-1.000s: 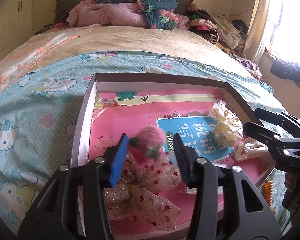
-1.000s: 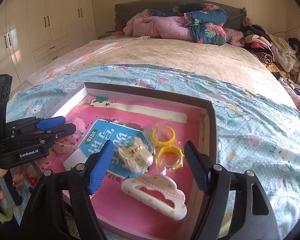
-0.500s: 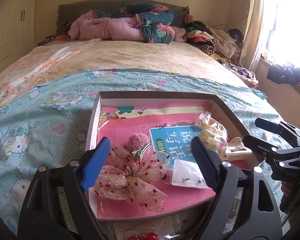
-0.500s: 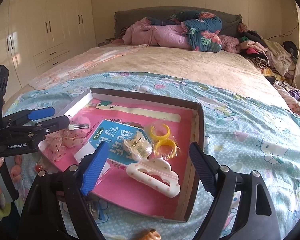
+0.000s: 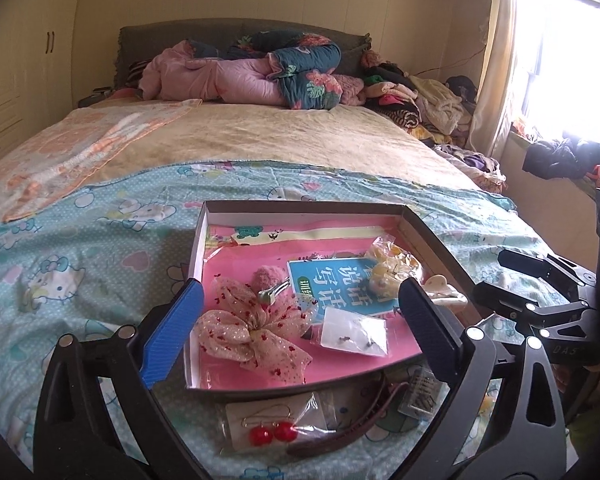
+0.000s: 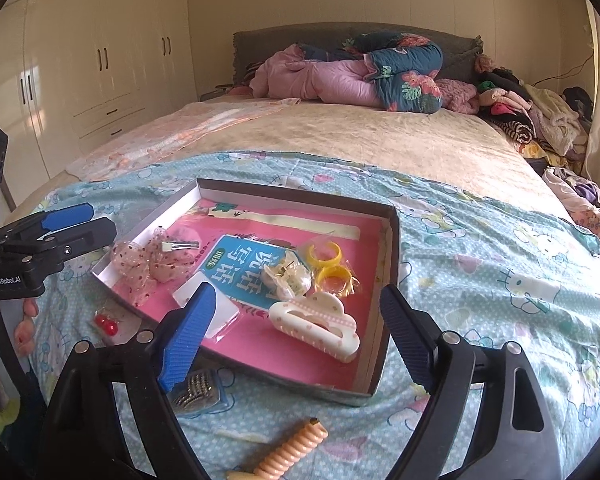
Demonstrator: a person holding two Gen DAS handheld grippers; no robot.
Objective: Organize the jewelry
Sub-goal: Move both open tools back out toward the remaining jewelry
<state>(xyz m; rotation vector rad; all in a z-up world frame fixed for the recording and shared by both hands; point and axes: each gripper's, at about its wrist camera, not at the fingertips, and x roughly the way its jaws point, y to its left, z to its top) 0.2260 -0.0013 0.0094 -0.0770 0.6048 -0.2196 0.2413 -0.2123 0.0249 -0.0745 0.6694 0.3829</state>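
Note:
A shallow box [image 5: 300, 207] [image 6: 392, 248] with a pink lining lies on the bed. In it are a pink spotted bow [image 5: 252, 328] [image 6: 148, 260], a pink pompom clip [image 5: 266, 278], a small clear bag of earrings [image 5: 354, 332], yellow rings [image 6: 328, 266] and a white cloud-shaped hair claw [image 6: 320, 326]. My left gripper [image 5: 296, 332] is open and empty, held above the box's near edge. My right gripper [image 6: 296, 328] is open and empty, near the box's front. Red ball earrings in a bag [image 5: 274, 432] [image 6: 106, 324] lie on the bed outside the box.
In front of the box on the Hello Kitty sheet [image 5: 80, 272] lie a brown strap [image 5: 352, 420], a small box of silver beads [image 6: 196, 392] and an orange spiral hair clip [image 6: 296, 446]. Folded quilts [image 6: 360, 76] and clothes are piled at the headboard.
My left gripper opened, let the pink pompom clip go into the box beside the bow, and drew back and up. My right gripper also drew back from the box.

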